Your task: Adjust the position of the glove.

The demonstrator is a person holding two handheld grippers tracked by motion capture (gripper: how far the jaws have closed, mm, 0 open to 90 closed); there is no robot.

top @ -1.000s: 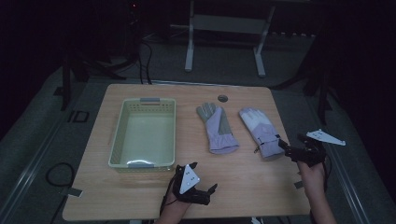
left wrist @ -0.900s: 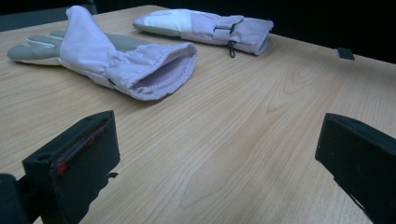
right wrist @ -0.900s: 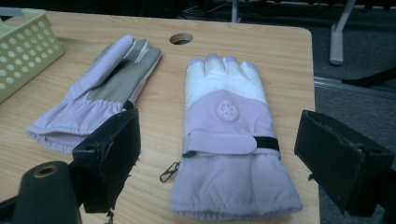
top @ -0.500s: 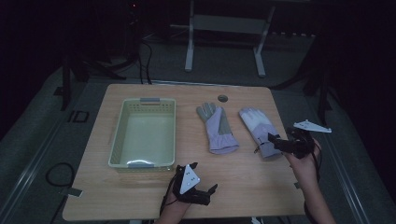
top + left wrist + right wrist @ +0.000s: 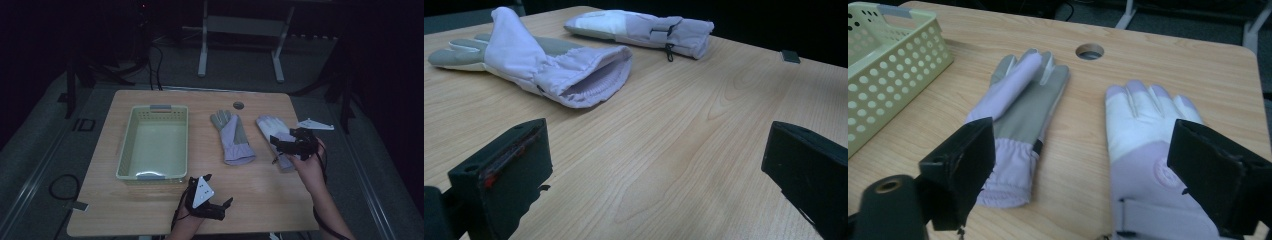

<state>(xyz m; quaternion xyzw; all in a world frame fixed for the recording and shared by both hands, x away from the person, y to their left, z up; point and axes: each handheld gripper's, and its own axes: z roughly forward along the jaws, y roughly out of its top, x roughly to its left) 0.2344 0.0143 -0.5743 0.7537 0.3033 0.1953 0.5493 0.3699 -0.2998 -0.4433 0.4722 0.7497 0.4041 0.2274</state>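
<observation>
Right gripper (image 5: 287,145): jaws spread wide, nothing between them, held low over the cuff end of the right glove (image 5: 276,135). Its own view puts one jaw over the gap between the two gloves and the other over the right glove's cuff; contact with the fabric cannot be told. The right hand (image 5: 306,162) grips it from behind, forearm running in from the table's (image 5: 260,185) near right corner, angled toward the basket (image 5: 154,142).

Left gripper (image 5: 207,205): jaws also wide apart and empty, resting low at the table's near edge, in front of the basket's near right corner. Its view looks across bare wood toward the open cuff of the left glove (image 5: 544,62).

Left glove lies flat just right of the basket, fingers pointing away, thumb folded over the palm. Right glove lies farther right of the basket, apart from the first. A round hole (image 5: 1089,51) in the tabletop sits beyond the gloves.
</observation>
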